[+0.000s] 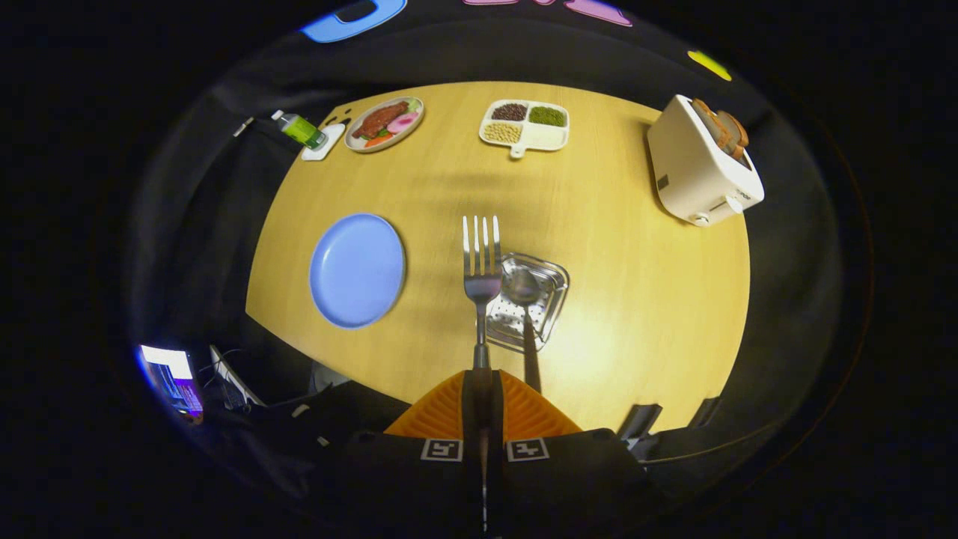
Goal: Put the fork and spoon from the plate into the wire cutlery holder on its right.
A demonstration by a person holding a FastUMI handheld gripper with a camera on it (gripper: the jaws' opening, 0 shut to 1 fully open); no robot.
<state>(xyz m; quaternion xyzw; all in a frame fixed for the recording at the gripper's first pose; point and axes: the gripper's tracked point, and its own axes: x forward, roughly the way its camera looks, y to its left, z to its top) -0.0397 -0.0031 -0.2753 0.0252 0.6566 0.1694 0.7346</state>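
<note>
Above the desk's near edge our claw [479, 378] grips the steel fork [481, 269] upright, ready for the square wire cutlery holder [552, 288].

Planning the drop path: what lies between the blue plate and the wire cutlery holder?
In the gripper view, the fork, held in the shut gripper, hangs between the blue plate and the wire cutlery holder.

A staged kitchen or dining corner inside a recording booth is showing here. A wooden worktop [636, 299] is carrying breakfast things: a white toaster [700, 176] with bread sticking out at two o'clock, a divided dish of beans and grains [525, 126] at twelve, a plate of mock food [385, 123] at eleven. Black cloth is hanging all round it, and a lit screen [172, 378] is glowing at eight o'clock.
</note>
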